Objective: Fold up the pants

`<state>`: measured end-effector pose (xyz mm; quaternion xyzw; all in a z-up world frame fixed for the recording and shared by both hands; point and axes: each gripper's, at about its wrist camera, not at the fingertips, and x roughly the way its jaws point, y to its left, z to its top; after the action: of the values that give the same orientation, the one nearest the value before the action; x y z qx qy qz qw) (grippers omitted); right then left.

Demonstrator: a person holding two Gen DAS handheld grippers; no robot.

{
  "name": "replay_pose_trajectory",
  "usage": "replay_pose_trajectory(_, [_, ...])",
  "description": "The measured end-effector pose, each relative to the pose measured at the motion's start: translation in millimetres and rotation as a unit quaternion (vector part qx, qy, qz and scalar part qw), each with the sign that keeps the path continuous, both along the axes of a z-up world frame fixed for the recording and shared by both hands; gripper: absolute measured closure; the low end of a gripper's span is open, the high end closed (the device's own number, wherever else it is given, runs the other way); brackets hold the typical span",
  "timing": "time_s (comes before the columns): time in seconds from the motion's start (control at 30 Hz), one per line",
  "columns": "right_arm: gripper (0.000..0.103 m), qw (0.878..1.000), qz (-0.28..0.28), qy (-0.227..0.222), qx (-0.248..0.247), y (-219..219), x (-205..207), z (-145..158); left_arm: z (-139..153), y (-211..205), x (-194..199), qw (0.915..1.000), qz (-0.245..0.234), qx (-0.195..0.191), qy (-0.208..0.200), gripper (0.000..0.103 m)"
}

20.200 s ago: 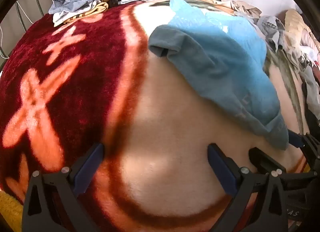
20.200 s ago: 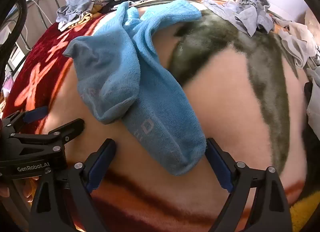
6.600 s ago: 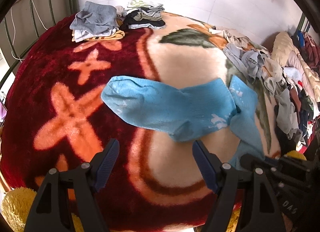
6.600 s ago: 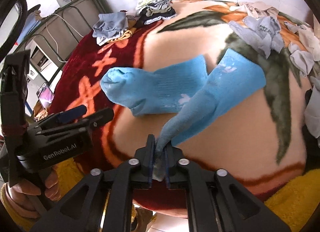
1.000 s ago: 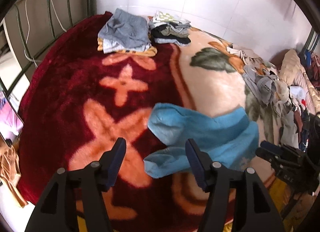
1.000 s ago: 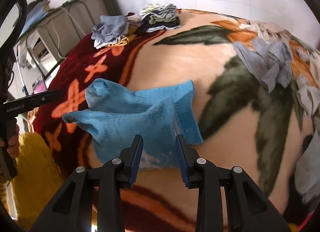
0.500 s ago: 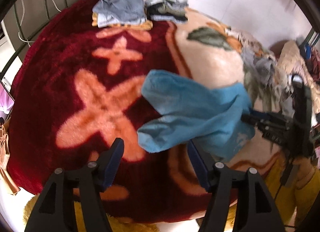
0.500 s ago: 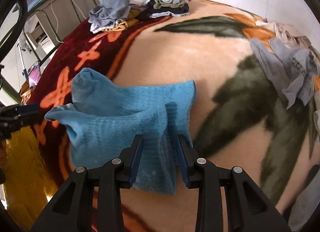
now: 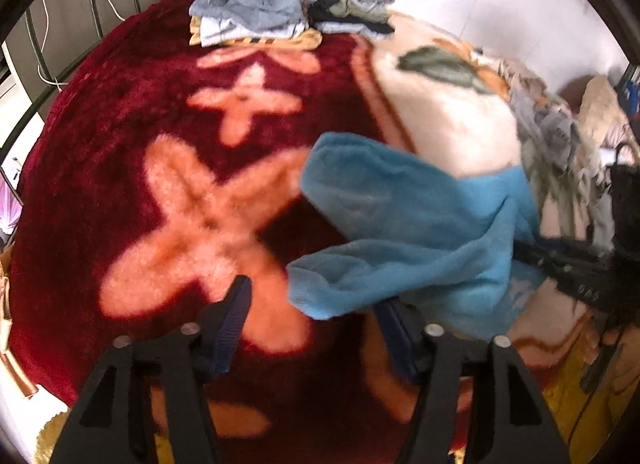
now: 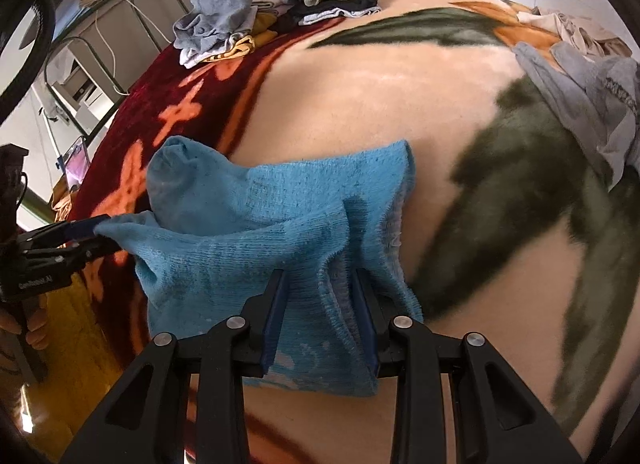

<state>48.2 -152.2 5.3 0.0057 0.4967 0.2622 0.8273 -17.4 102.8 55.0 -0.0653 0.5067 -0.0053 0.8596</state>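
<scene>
The task item is a pair of light blue socks, one lying over the other on the blanket; they also show in the left wrist view. My right gripper has its jaws close around a bunched fold of the upper sock's cuff end. My left gripper is open in its own view, its right finger under the sock's toe end. In the right wrist view the left gripper touches that toe tip at the left. In the left wrist view the right gripper holds the cuffs.
The bed is covered by a red, orange and cream floral blanket. Folded clothes stacks sit at the far edge. Loose grey garments lie at the right. A metal bed rail runs along the left.
My right gripper has pushed forward onto the upper sock's cuff, which now bunches between its jaws. My left gripper has come closer to the sock's toe end.
</scene>
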Motion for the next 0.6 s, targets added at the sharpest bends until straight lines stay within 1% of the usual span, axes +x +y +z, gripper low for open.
replay_pose_trajectory(0.03, [0.08,1.0,-0.002,0.0,0.001,0.2,-0.8,-0.5,1.3,1.0,0.9,0.9999,0.001,-0.01,-0.006,0.057])
replay_pose_trajectory(0.07, [0.089,1.0,-0.006,0.0,0.004,-0.5,-1.7,-0.6,2.1,2.4,1.9,0.9997,0.002,-0.025,-0.007,0.072])
replay_pose_trajectory(0.1, [0.091,1.0,-0.012,0.0,0.007,-2.1,-2.8,0.1,2.8,3.5,2.7,0.9994,0.004,-0.035,-0.007,0.081])
replay_pose_trajectory(0.13, [0.095,1.0,-0.016,0.0,0.015,-4.1,-4.5,2.0,3.9,3.7,3.6,0.9992,0.007,-0.039,-0.008,0.086])
replay_pose_trajectory(0.17, [0.095,1.0,-0.019,-0.002,0.019,-5.7,-6.6,4.2,5.4,4.3,3.5,0.999,0.01,-0.042,-0.011,0.089])
replay_pose_trajectory(0.3, [0.095,0.999,-0.03,-0.024,0.036,-12.3,-21.3,21.5,16.2,7.9,0.0,0.9984,0.016,-0.048,-0.027,0.094])
replay_pose_trajectory(0.43, [0.095,0.997,-0.034,-0.032,0.064,-18.0,-37.0,37.8,26.7,9.2,-5.5,0.9979,0.017,-0.049,-0.04,0.095])
replay_pose_trajectory(0.6, [0.095,0.996,-0.042,-0.046,0.071,-20.3,-56.6,54.3,38.8,5.8,-13.6,0.9976,0.006,-0.044,-0.053,0.096])
